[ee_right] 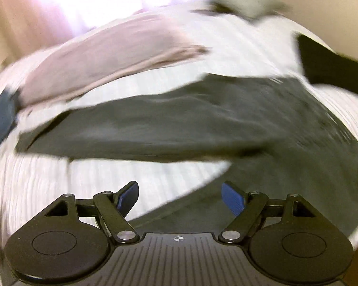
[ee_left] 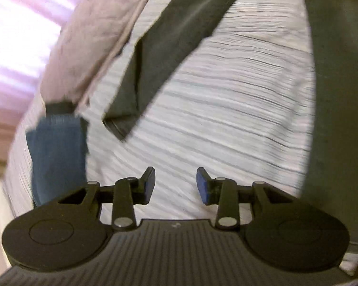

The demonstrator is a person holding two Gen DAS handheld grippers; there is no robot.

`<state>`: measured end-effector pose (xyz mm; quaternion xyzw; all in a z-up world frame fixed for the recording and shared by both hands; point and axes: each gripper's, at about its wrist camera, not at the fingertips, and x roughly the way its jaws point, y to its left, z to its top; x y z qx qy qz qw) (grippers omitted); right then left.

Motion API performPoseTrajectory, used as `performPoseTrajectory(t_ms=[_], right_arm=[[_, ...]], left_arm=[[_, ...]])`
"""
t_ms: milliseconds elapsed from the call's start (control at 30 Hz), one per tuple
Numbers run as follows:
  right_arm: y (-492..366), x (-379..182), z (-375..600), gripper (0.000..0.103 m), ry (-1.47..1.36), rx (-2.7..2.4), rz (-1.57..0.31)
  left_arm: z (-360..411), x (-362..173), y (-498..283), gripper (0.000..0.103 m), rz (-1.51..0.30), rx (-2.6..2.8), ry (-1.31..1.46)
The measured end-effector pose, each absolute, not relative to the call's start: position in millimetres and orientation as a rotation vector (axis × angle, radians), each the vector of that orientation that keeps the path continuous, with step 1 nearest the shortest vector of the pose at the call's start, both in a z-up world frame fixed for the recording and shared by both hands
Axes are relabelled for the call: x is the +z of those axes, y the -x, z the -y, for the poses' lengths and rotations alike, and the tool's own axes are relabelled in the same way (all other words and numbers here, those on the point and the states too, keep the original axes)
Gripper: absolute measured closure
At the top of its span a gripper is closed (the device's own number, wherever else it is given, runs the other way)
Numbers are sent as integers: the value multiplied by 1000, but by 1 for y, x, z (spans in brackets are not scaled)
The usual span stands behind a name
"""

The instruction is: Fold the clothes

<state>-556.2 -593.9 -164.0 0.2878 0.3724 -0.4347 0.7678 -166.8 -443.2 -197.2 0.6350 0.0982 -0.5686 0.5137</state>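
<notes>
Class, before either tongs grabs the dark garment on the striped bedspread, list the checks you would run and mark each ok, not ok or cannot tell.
1. Left tongs open, nothing held: ok.
2. Right tongs open, nothing held: ok.
3. Dark garment spread on the striped bedspread: ok.
4. Garment lying flat, no bunching: not ok, its end is doubled over.
5. Pink cloth apart from the garment: ok.
6. Sharp view of the hem: not ok, blurred.

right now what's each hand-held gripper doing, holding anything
left hand-held gripper: open, holding nothing.
right hand-held gripper: open, holding nothing, dark garment ahead.
</notes>
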Motion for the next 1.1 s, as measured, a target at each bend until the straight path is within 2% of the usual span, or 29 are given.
performPoseTrajectory(t_ms=[167, 267, 500, 533, 567, 600, 733, 867, 933, 1000, 1100], right_arm=[[505, -190, 599, 24, -440, -764, -903], [490, -214, 619, 24, -432, -717, -935], [510, -234, 659, 24, -479, -771, -993], [515, -236, 664, 24, -486, -782, -1003], [520, -238, 668, 24, -494, -794, -1013], [525, -238, 672, 24, -507, -808, -1019], [537, -234, 682, 24, -540, -843, -1021], [541, -229, 687, 24, -543, -856, -1003], [542, -228, 690, 24, -549, -863, -995], [541, -232, 691, 24, -581, -877, -996], [539, -232, 693, 24, -599, -886, -991]], left_arm=[[499, -232, 171, 69, -70, -1395, -1588], [530, -258, 179, 69, -15, -1410, -1612], [578, -301, 180, 69, 97, -1426, -1699], [582, -306, 179, 73, 118, -1430, -1725], [585, -308, 177, 80, 119, -1438, -1752], [587, -308, 174, 102, 96, -1445, -1769], [581, -268, 171, 102, 43, -1454, -1735], [548, -221, 193, 102, -89, -1474, -1756], [523, -224, 208, 100, -117, -1492, -1785], [507, -239, 212, 93, -204, -1493, -1816], [492, -247, 200, 63, -366, -1508, -1782]])
